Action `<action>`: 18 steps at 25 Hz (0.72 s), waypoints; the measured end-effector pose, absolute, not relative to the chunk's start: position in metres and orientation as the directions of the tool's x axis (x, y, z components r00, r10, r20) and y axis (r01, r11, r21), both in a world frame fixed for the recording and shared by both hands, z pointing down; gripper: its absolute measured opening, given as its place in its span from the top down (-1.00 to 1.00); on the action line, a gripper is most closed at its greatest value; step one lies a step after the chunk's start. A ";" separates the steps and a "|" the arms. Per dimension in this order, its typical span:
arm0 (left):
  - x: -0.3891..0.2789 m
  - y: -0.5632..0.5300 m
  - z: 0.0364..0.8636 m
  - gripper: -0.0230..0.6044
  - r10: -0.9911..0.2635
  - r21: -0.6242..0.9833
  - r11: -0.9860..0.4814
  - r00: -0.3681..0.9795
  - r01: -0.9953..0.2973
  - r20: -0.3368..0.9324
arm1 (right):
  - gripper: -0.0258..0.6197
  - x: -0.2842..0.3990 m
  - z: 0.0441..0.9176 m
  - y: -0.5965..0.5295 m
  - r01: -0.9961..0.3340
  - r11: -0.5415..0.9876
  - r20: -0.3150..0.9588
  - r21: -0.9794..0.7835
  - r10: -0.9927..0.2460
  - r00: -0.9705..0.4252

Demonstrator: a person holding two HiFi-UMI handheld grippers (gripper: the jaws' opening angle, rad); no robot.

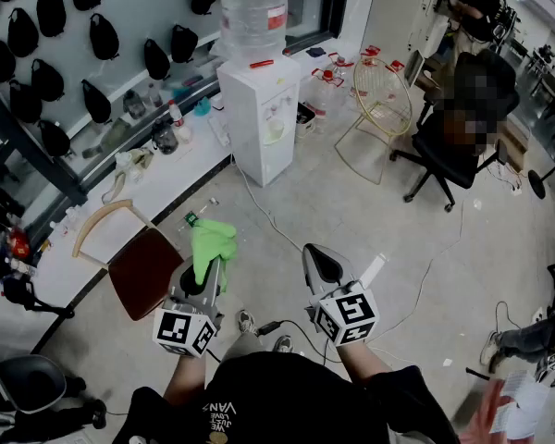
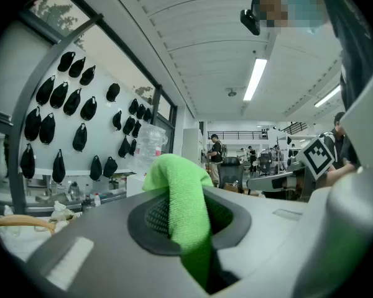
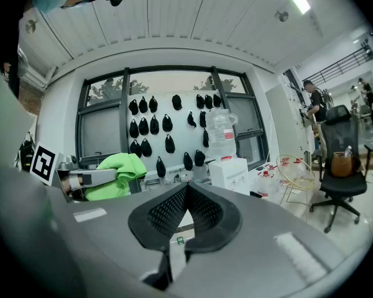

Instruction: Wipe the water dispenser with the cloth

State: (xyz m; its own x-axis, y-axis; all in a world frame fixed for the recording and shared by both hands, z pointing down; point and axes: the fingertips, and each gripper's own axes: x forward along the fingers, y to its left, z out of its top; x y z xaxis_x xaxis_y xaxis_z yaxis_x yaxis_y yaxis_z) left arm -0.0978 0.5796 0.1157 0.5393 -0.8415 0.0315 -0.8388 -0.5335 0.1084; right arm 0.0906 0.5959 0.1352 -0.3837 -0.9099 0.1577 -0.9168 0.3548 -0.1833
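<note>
The white water dispenser (image 1: 262, 118) stands against the far wall with a clear bottle (image 1: 252, 14) on top; it also shows as the dispenser (image 3: 229, 171) and dispenser (image 2: 148, 166) in the two gripper views. My left gripper (image 1: 206, 268) is shut on a bright green cloth (image 1: 212, 245), which bulges out past the jaws as the cloth (image 2: 181, 207). My right gripper (image 1: 321, 265) is shut with nothing in it, its pads (image 3: 202, 211) meeting at the tip. Both grippers are held level, well short of the dispenser.
A wooden chair with a brown seat (image 1: 141, 268) stands at the left. A gold wire chair (image 1: 381, 100) and water jugs (image 1: 327, 81) sit right of the dispenser. A black office chair (image 1: 458, 137) is at the right. Cables (image 1: 259, 206) run across the floor.
</note>
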 end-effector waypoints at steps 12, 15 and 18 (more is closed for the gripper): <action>-0.081 0.545 0.140 0.76 -0.838 0.061 -0.538 0.541 -0.841 0.066 | 0.68 0.094 0.150 0.566 -0.891 0.406 0.146 -0.204 -0.887 -0.438; -0.080 0.520 0.150 0.76 -0.838 0.056 -0.538 0.541 -0.841 0.075 | 0.62 0.093 0.157 0.543 -0.891 0.409 0.148 -0.199 -0.886 -0.440; -0.079 0.488 0.154 0.76 -0.825 0.055 -0.557 0.560 -0.828 0.076 | 0.62 0.091 0.160 0.511 -0.892 0.402 0.154 -0.205 -0.887 -0.435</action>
State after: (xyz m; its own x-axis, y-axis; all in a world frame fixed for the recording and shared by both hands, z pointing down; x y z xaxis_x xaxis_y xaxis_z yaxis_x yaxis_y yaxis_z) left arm -0.0791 0.4882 0.1543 0.5600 -0.8250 0.0755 -0.8285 -0.5573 0.0550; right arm 0.0912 0.5109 0.1597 -0.4354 -0.8869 0.1541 -0.8923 0.4025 -0.2045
